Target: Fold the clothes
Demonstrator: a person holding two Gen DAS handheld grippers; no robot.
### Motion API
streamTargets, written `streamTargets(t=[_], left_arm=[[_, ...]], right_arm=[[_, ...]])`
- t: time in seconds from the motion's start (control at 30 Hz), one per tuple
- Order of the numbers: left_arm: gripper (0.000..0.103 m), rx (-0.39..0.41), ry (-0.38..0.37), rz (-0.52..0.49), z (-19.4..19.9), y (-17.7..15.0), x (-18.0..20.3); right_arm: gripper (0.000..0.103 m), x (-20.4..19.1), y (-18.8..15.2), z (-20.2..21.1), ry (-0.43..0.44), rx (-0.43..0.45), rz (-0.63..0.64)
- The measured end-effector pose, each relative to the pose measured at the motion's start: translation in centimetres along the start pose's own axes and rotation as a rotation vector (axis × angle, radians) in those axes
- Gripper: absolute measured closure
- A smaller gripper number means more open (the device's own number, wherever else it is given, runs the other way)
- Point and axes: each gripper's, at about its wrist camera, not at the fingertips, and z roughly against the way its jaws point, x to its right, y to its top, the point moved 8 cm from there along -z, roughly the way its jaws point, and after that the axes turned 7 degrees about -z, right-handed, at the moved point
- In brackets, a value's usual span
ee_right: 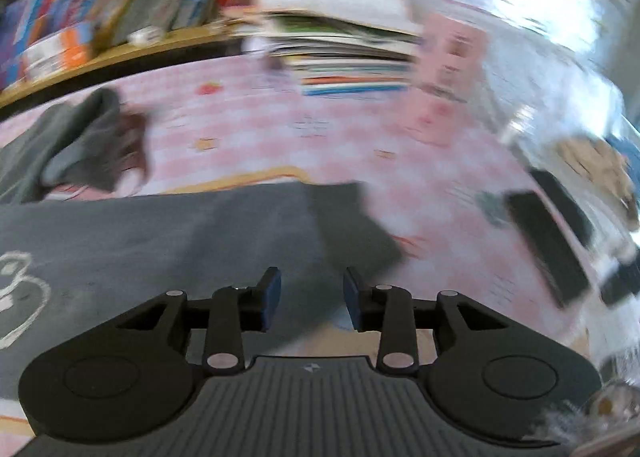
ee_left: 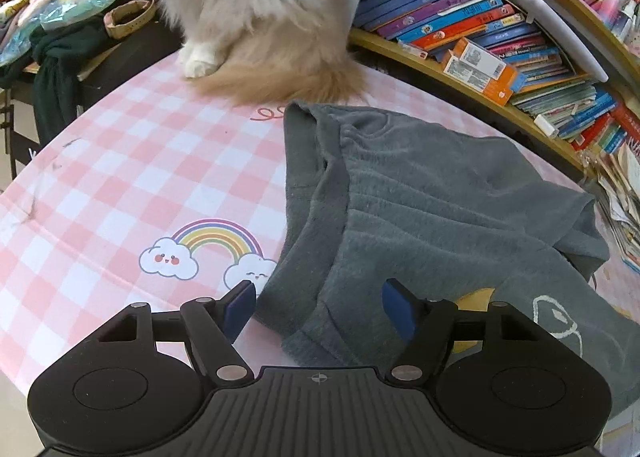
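Left wrist view: I hold the left gripper [ee_left: 318,307] over the near edge of the grey fleece garment [ee_left: 432,217], which serves here as the landmark. Its jaws stand wide apart with nothing pressed between them; the left blue pad [ee_left: 240,307] sits over the tablecloth just beside the garment's near left hem, and the right pad lies over the fleece itself. The garment is spread on a pink-and-white checked tablecloth [ee_left: 132,177], partly folded, with one layer turned over along its left side and a white chalk-like drawing [ee_left: 558,315] on its near right part. A rainbow-and-clouds print [ee_left: 208,253] lies on the cloth just left of the garment. A fluffy cream-and-tan cat [ee_left: 260,17] sits at the garment's far end, its tail near the far hem. Shelves of children's books [ee_left: 500,33] run beyond the garment's right side.

Right wrist view (motion-blurred): I hold the right gripper [ee_right: 312,297] above the garment's [ee_right: 180,241] flat near portion. Its jaws are partly open, with a clear gap between the blue pads [ee_right: 270,297] and nothing gripped. A bunched part of the garment lies at the far left. A stack of books [ee_right: 344,53] rests on the cloth beyond the garment, and dark flat objects [ee_right: 548,241], too blurred to name, lie to its right.
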Motion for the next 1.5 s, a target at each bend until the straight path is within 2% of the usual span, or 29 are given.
streamTargets(t=[0.07, 0.23, 0.4, 0.47, 0.53, 0.67, 0.7, 0.77, 0.87, 0.9, 0.97, 1.03, 1.07, 1.13, 1.23, 1.33, 1.4, 1.5], left_arm=[[0.032, -0.008, 0.012, -0.004, 0.2, -0.3, 0.0], [0.032, -0.020, 0.016, 0.007, 0.3, -1.7, 0.2], [0.033, -0.009, 0.083, -0.039, -0.7, -2.0, 0.7], [0.044, -0.009, 0.144, -0.027, -1.3, -2.1, -0.1], [0.063, 0.014, 0.145, -0.004, -1.5, -1.7, -0.8], [0.081, 0.023, 0.054, 0.042, -1.7, -1.0, -1.0], [0.092, 0.029, 0.030, 0.065, -1.5, -0.7, -1.2], [0.092, 0.068, 0.021, 0.114, -0.2, 0.3, -1.8], [0.092, 0.115, 0.060, 0.111, 2.4, 1.3, -3.9], [0.092, 0.105, 0.088, 0.096, 2.5, 1.2, -4.9], [0.091, 0.012, 0.151, 0.031, 1.6, 0.0, -6.5], [0.085, -0.048, 0.183, 0.009, 0.7, -1.0, -7.3], [0.084, -0.047, 0.181, 0.008, 0.7, -1.0, -7.4], [0.069, -0.031, 0.176, 0.014, 1.0, -0.9, -7.2], [0.055, 0.004, 0.180, 0.021, 2.0, -0.9, -7.4], [0.053, 0.053, 0.189, 0.061, 3.3, -0.4, -7.9], [0.052, 0.085, 0.188, 0.088, 4.0, 0.0, -8.1], [0.052, 0.107, 0.173, 0.060, 3.9, 0.8, -7.4]], right_arm=[[0.070, -1.0, 0.3, -1.4, -0.003, -0.009, 0.064], [0.070, -0.6, 0.7, -4.3, -0.041, -0.058, 0.140], [0.069, -0.1, 0.7, -4.8, -0.030, -0.094, 0.161], [0.069, 0.0, 0.4, -4.6, -0.026, -0.104, 0.174], [0.069, 0.2, 0.0, -4.2, -0.022, -0.115, 0.184], [0.069, 0.3, -1.0, -3.6, -0.026, -0.137, 0.188], [0.070, 0.2, -1.3, -3.3, -0.025, -0.145, 0.189], [0.070, 0.0, -2.1, -2.7, -0.022, -0.163, 0.189], [0.070, -0.8, -3.3, -1.6, 0.021, -0.206, 0.179], [0.069, -1.3, -3.8, -1.1, 0.051, -0.222, 0.173], [0.069, -2.5, -4.8, -0.3, 0.109, -0.241, 0.173], [0.068, -3.5, -5.4, 0.2, 0.128, -0.244, 0.187], [0.067, -3.9, -5.4, 0.3, 0.129, -0.244, 0.196], [0.064, -4.2, -5.2, 0.7, 0.132, -0.227, 0.199], [0.059, -3.8, -3.9, 1.4, 0.107, -0.151, 0.196], [0.054, -2.6, -2.6, 0.9, 0.035, -0.109, 0.192], [0.049, -1.9, -2.5, 0.0, 0.018, -0.132, 0.186], [0.042, -1.3, -3.0, -1.3, 0.018, -0.181, 0.181]])
